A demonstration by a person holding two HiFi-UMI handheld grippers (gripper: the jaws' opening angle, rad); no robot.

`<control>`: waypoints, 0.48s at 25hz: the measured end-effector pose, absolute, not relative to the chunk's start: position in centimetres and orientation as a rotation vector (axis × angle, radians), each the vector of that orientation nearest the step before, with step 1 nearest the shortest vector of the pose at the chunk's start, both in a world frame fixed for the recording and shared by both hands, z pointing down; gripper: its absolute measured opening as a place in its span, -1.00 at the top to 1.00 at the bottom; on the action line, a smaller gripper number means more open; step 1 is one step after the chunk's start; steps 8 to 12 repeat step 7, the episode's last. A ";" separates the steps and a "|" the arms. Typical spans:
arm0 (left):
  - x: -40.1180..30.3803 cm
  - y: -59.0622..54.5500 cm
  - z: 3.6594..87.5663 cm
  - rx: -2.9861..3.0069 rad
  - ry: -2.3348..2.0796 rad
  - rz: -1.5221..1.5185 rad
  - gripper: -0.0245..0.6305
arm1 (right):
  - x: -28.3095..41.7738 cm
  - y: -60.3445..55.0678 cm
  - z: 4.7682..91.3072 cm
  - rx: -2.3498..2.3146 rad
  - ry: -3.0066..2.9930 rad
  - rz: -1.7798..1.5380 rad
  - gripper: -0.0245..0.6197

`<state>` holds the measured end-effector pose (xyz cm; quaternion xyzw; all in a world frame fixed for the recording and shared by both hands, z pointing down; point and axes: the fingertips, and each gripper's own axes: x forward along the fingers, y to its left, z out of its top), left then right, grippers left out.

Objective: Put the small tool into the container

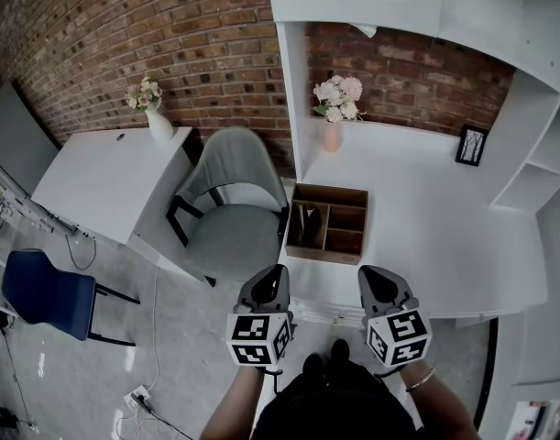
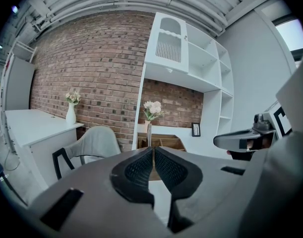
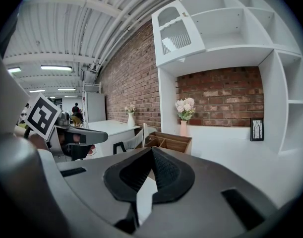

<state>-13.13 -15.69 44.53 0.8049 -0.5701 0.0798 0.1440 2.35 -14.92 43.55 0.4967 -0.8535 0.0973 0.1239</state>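
Brick walling is backing a white desk (image 1: pixel 426 236) where the wooden container (image 1: pixel 322 252) is sitting near the front edge. The left gripper (image 1: pixel 278 271) and right gripper (image 1: pixel 371 273) are hovering short of it, jaws pressed together on nothing. No small tool is showing on the desk; slim shapes (image 1: pixel 303 223) in the container's left compartment are reading too small to name, fitting either a tool already stowed or one out of view. A grey chair (image 1: pixel 232 218) is crowding the left side

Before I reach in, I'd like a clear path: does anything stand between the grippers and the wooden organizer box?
Nothing visible does: only bare white desk lies between the left gripper, the right gripper and the wooden organizer box. The flower vase stands behind the box.
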 end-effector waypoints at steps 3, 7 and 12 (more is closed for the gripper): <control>-13.3 -15.9 44.5 2.321 -1.647 0.226 0.86 | 2.3 -15.1 43.8 1.449 -2.482 0.287 0.91; -13.6 -16.2 44.2 2.335 -1.664 0.219 0.86 | 2.2 -15.4 44.1 1.455 -2.475 0.289 0.91; -13.6 -16.2 44.2 2.335 -1.664 0.219 0.86 | 2.2 -15.4 44.1 1.455 -2.475 0.289 0.91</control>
